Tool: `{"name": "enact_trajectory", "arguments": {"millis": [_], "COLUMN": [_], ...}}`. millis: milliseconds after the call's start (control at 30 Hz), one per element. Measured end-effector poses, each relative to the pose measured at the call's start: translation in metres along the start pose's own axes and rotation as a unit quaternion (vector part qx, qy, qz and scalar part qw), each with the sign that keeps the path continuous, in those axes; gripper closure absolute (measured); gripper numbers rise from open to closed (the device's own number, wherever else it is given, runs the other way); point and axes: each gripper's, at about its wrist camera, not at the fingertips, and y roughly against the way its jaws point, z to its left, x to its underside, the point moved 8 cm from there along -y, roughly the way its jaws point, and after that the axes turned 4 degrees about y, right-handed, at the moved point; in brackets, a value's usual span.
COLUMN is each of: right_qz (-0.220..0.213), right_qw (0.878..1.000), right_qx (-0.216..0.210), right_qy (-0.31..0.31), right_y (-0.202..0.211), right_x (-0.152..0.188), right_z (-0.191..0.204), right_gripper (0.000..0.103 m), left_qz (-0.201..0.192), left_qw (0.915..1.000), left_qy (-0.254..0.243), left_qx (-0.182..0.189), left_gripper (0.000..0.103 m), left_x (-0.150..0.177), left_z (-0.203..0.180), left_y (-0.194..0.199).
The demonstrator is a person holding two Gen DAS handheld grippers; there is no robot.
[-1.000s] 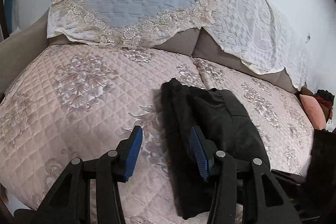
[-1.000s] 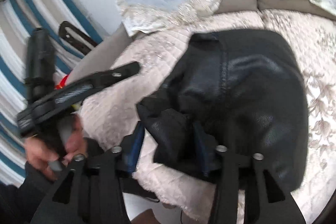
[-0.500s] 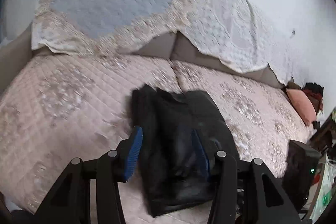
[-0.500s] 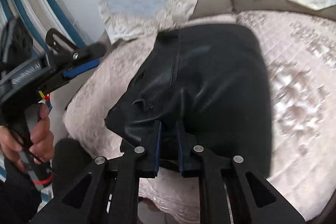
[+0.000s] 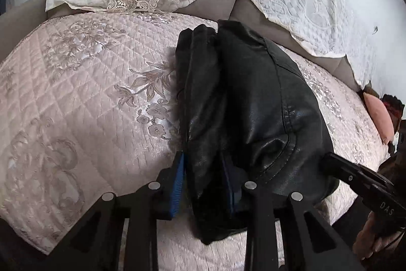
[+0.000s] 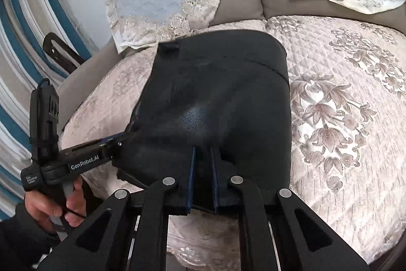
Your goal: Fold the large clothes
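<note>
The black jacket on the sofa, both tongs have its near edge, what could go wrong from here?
1. The black jacket looks slick and leathery; the right tongs pinch only a thin edge, which could slip out.
2. The left tongs hold a thick bunched roll, so the fold may come out uneven.

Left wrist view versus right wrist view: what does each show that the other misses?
Only the left wrist view shows the pink cushion at the sofa's far end, and the left tool pinching the black jacket at its thick rolled edge. Only the right wrist view shows the blue-striped curtain and the right tool clamped on the near hem. Both show the jacket on the quilted cover.
</note>
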Motion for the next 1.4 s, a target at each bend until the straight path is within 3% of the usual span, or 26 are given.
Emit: {"name": "enact_trajectory", "arguments": {"millis": [100, 267, 433, 600, 667, 900, 1033, 1233, 1300, 1400], "right_qz": [-0.004, -0.025, -0.034, -0.034, -0.028, 0.003, -0.008, 0.002, 0.012, -0.007], "right_qw": [1.000, 1.000, 0.999, 0.997, 0.997, 0.997, 0.997, 0.997, 0.996, 0.997], "right_qx": [0.003, 0.010, 0.039, 0.057, 0.062, 0.073, 0.078, 0.078, 0.088, 0.081], "right_qy": [0.005, -0.006, -0.012, -0.024, -0.026, -0.023, -0.016, -0.012, -0.013, -0.008], "right_y": [0.007, 0.018, 0.019, 0.005, -0.007, -0.054, -0.061, -0.058, -0.046, -0.015], "right_x": [-0.006, -0.018, -0.038, -0.055, -0.060, -0.054, -0.043, -0.045, -0.047, -0.046], "right_z": [0.001, -0.005, -0.024, -0.046, -0.052, -0.062, -0.064, -0.066, -0.064, -0.051], "right_gripper": [0.091, 0.090, 0.090, 0.090, 0.090, 0.090, 0.090, 0.090, 0.090, 0.090], "left_qz": [-0.019, -0.090, -0.077, -0.026, -0.021, -0.042, -0.038, -0.037, -0.030, -0.044], "left_qw": [0.9998, 0.9952, 0.9957, 0.9981, 0.9992, 0.9983, 0.9990, 0.9985, 0.9985, 0.9984], "left_qy": [-0.002, -0.034, -0.050, -0.039, -0.015, -0.015, -0.004, -0.017, -0.024, -0.027], "left_qx": [-0.003, 0.018, 0.013, -0.039, -0.031, -0.036, -0.022, -0.035, -0.038, -0.025], "left_gripper": [0.074, 0.072, 0.071, 0.073, 0.073, 0.073, 0.073, 0.073, 0.073, 0.074], "left_x": [-0.019, -0.080, -0.117, -0.102, -0.091, -0.076, -0.078, -0.080, -0.082, -0.079], "left_z": [-0.005, -0.047, -0.071, -0.037, -0.022, -0.013, -0.010, -0.014, -0.017, -0.021], "left_y": [0.023, 0.058, 0.012, -0.062, -0.071, -0.077, -0.086, -0.083, -0.074, -0.045]}}
